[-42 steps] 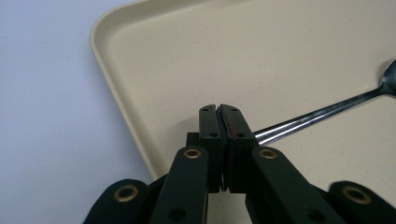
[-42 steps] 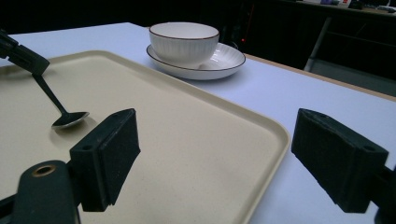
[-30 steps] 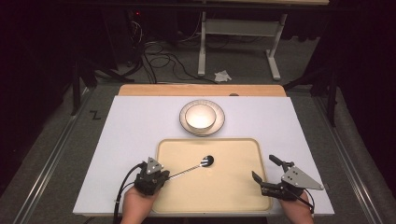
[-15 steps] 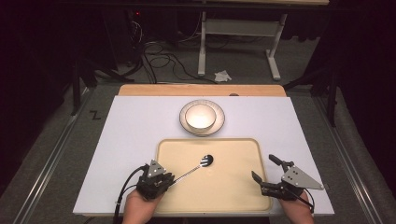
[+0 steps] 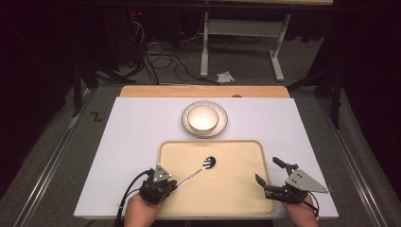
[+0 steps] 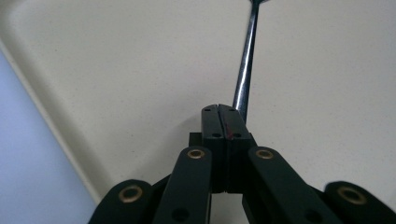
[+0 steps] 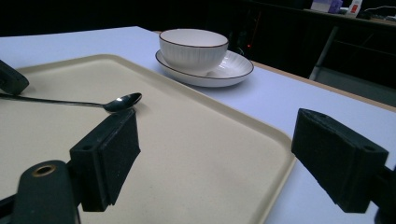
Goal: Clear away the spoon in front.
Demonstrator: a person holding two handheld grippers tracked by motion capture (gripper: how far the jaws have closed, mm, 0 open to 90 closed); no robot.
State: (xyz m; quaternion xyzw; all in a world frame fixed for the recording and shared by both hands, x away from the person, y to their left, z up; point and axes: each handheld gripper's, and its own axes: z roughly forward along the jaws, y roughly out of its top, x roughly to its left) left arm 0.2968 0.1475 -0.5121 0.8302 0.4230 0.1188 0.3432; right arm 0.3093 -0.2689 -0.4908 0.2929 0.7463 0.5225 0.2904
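A metal spoon (image 5: 208, 163) lies on the beige tray (image 5: 236, 194), its bowl near the tray's middle and its handle running down-left. My left gripper (image 5: 174, 182) is at the tray's front left corner. Its jaws have just been closing and now stand pressed together, with the spoon (image 6: 245, 60) handle running in behind the tips of the left gripper (image 6: 219, 109). My right gripper (image 5: 267, 170) rests at the tray's front right edge. The right gripper (image 7: 219, 154) stands wide open with nothing between its pads, and the spoon (image 7: 122, 101) lies ahead of it.
A white bowl (image 5: 203, 117) sits on a saucer (image 5: 223, 124) just beyond the tray, on the white table top (image 5: 132, 137). The bowl (image 7: 194, 46) looks empty. Cables and a metal stand are on the floor past the table's far edge.
The left gripper has shifted very slightly toward the tray. The spoon and the right gripper have stayed where they were.
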